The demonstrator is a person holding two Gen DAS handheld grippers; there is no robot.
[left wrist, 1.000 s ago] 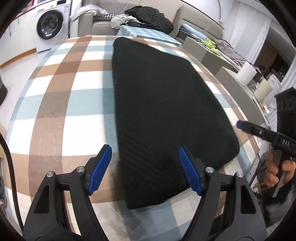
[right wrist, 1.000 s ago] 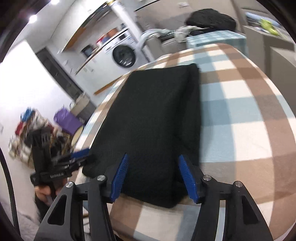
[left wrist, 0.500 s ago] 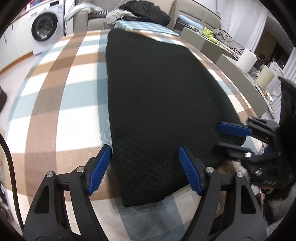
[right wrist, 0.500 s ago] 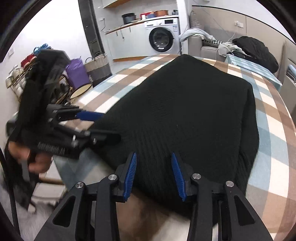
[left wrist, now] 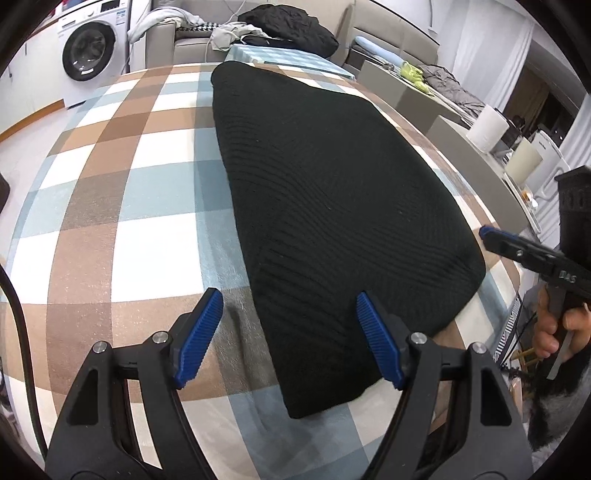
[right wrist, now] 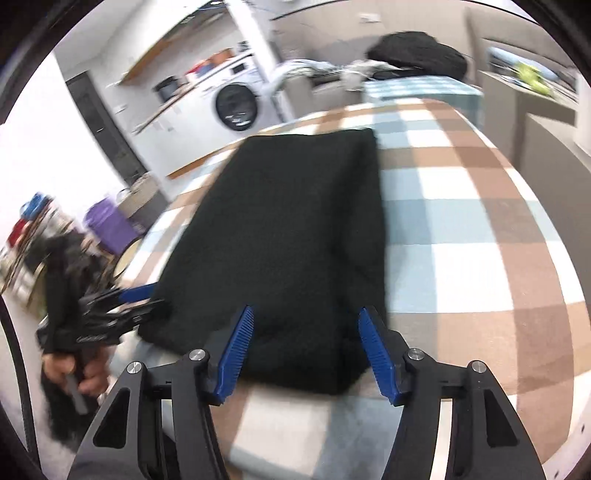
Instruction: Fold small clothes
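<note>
The black sweater (left wrist: 332, 206) lay flat on the checked cloth (left wrist: 110, 221). Both claws, left gripper (left wrist: 288, 336) and right gripper (right wrist: 306, 350), were wide open, holding nothing.

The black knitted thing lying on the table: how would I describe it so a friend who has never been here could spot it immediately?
Find the big table covered by a brown, blue and white checked cloth. On it lies a flat, long black ribbed-knit garment, its near end between the two blue-padded grippers. Unlike the crumpled black pile on the sofa behind, it is smooth, neatly straight-edged and alone on the cloth.
</note>
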